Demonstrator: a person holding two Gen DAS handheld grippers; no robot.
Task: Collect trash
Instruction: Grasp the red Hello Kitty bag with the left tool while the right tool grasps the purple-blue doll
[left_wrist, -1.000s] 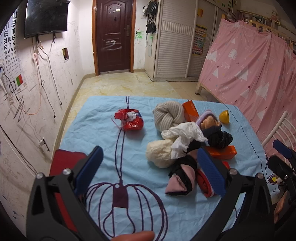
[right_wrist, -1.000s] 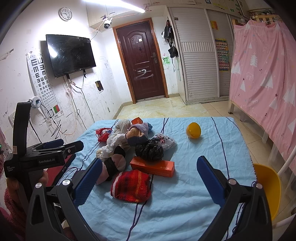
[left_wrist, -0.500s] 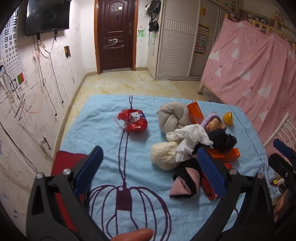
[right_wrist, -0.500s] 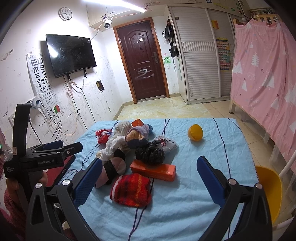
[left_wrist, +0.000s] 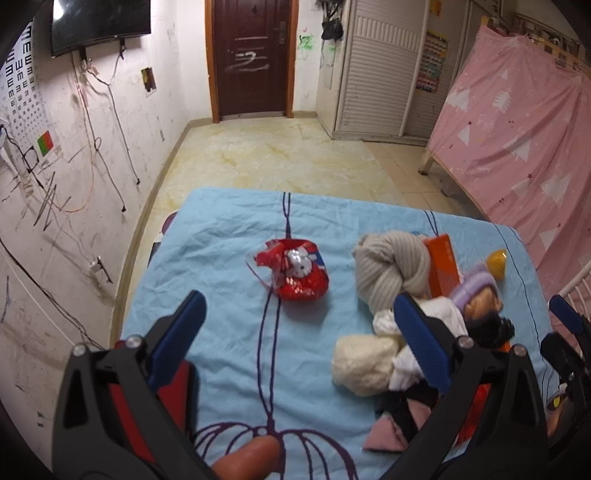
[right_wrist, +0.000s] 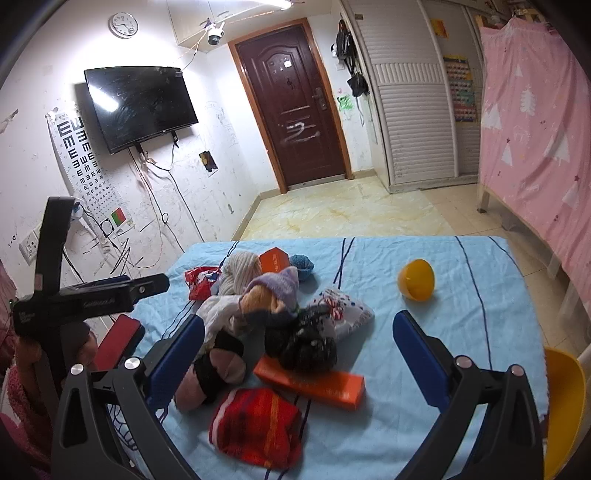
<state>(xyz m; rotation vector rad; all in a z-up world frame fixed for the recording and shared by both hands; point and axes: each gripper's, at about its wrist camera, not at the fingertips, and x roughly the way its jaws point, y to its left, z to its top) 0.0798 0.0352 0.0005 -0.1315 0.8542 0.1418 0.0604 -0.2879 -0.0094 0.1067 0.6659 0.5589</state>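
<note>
Room: scuffed white walls, tiled floor (left_wrist: 280, 155), dark brown door (right_wrist: 295, 107), louvred wardrobe (right_wrist: 413, 110), pink curtain (left_wrist: 517, 136), wall-mounted television (right_wrist: 138, 105) above an eye chart (right_wrist: 79, 151). Surface: table under a light blue cloth (left_wrist: 221, 236) with dark line drawing. On it, a heap of knitted hats and socks (right_wrist: 258, 306), long orange box (right_wrist: 314, 382), yellow bowl (right_wrist: 415, 284). Trash: red crumpled wrapper (left_wrist: 295, 275), lying alone left of the heap. Left gripper (left_wrist: 299, 343) and right gripper (right_wrist: 299, 354): jaws spread wide, holding nothing.

Both wrist views overlook the blue-sheeted table (left_wrist: 229, 236).
</note>
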